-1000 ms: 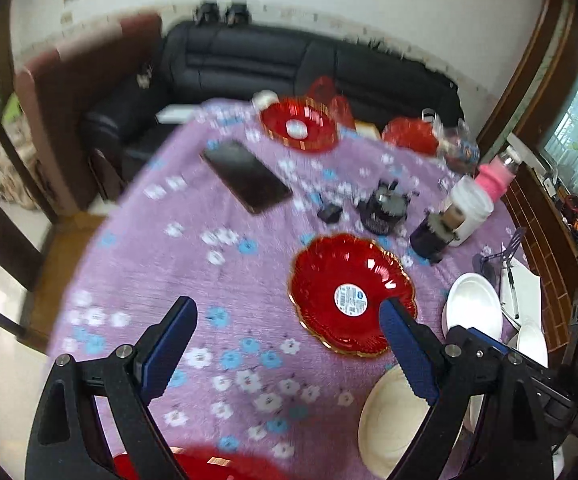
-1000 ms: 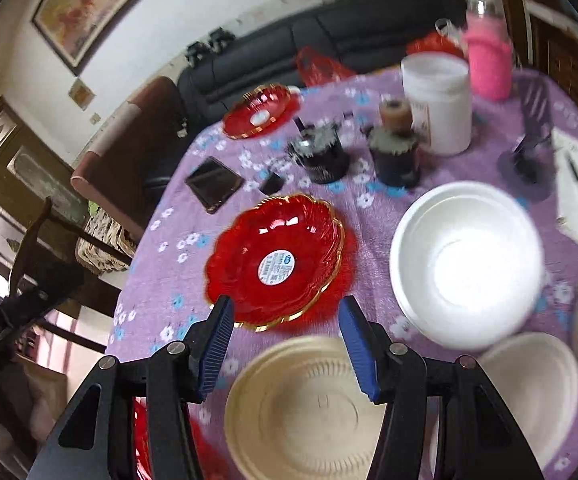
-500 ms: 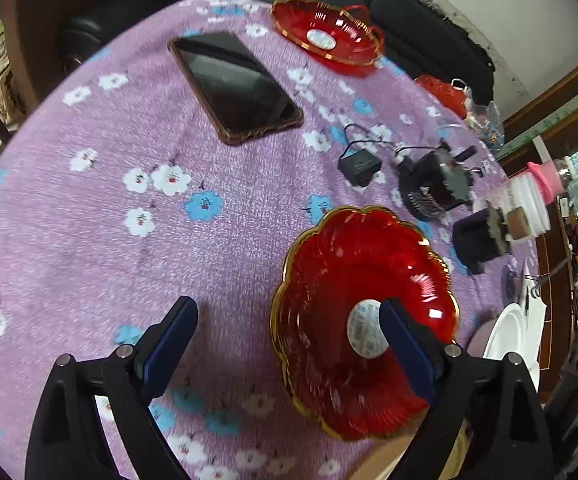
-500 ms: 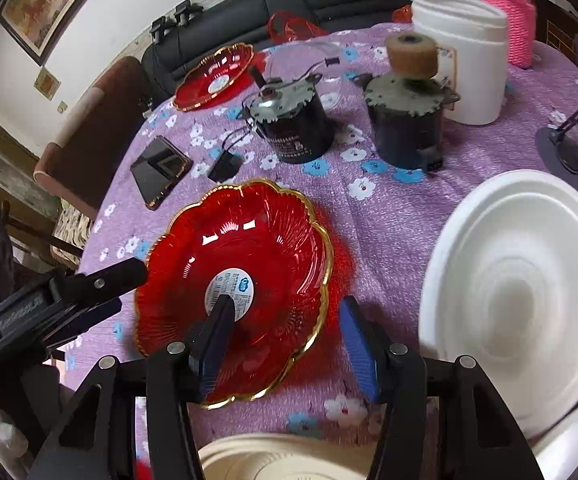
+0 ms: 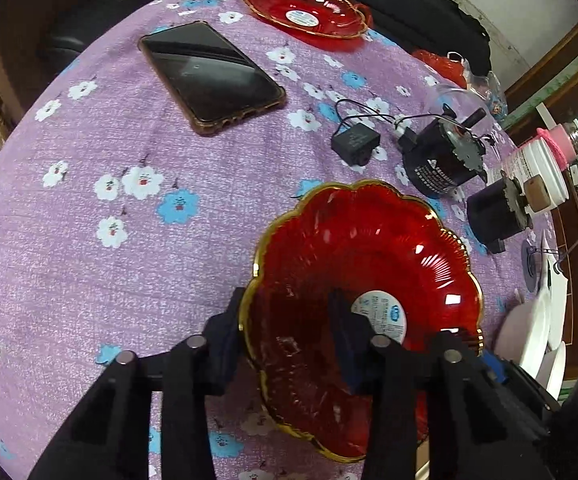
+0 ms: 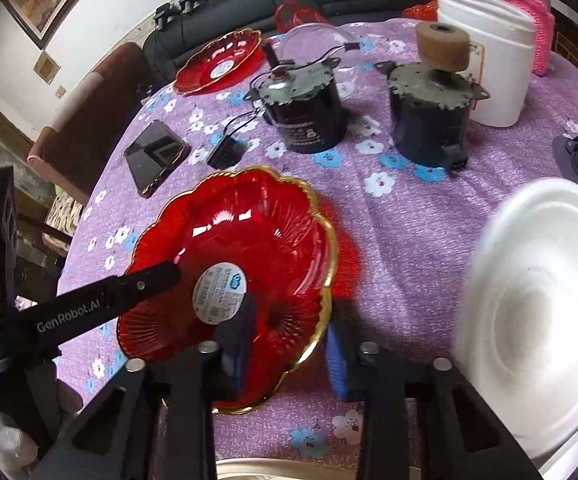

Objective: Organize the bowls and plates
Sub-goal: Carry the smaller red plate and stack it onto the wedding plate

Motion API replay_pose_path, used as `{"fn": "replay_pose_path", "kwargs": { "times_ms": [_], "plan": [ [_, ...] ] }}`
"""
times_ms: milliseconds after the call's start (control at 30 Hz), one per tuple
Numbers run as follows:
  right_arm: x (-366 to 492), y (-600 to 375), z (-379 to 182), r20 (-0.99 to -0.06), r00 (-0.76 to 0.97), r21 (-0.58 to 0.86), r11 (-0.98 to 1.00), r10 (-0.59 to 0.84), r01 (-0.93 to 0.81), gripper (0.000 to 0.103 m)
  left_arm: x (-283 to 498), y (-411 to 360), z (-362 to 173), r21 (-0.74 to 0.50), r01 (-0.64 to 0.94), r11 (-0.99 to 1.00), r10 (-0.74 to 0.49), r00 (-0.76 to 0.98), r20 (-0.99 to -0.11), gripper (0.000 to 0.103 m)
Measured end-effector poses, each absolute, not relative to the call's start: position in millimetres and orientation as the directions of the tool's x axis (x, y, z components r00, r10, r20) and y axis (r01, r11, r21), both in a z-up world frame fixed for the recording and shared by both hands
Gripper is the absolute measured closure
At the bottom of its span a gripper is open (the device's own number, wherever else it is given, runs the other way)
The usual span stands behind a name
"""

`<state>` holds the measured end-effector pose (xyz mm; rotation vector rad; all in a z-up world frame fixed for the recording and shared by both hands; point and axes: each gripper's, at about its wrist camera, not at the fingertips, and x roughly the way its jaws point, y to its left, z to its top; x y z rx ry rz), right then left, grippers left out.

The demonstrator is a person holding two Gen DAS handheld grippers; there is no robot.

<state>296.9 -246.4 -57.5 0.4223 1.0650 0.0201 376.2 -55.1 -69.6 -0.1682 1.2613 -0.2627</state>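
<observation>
Left wrist view: the left gripper (image 5: 285, 340) has just been closing and now pinches the near rim of the red plate (image 5: 377, 264), at five o'clock on the purple tablecloth (image 5: 89, 240); a phone (image 5: 211, 76) lies at eleven o'clock.

Right wrist view: the right gripper (image 6: 291, 340) has likewise narrowed, apparently clamping the same plate's rim at five o'clock; a white bowl (image 6: 537, 312) sits at three o'clock.

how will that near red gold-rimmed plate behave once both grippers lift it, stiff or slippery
The near red plate looks like glossy moulded plastic, so probably stiff and light. Its shiny fluted wall may slip in the pads. The left gripper and right gripper, jaws just closing, straddle neighbouring parts of the rim, so it could tilt unless both rise together.
</observation>
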Motion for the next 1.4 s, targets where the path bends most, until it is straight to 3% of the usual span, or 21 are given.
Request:
{"fn": "replay_pose_path", "kwargs": {
  "times_ms": [100, 1100, 1400],
  "plan": [
    [293.7, -250.2, -51.9, -0.828, 0.511, 0.366, 0.913, 0.231, 0.180, 0.085, 375.8, -48.2, -69.1, -0.291, 0.078, 0.954, -0.301, 0.282, -0.911, 0.077],
    [172.4, -191.4, 32.2, -0.695, 0.645, 0.432, 0.901, 0.319, 0.020, 0.085, 242.2, 35.5, 18.8, -0.375, 0.053, 0.926, -0.352, 0.486, -0.800, 0.077],
    [124.3, -147.2, 38.5, -0.675, 0.633, 0.443, 0.894, 0.379, -0.063, 0.085, 176.3, 82.7, 29.2, -0.349, -0.002, 0.937, -0.289, 0.555, -0.780, 0.077]
  ]
}}
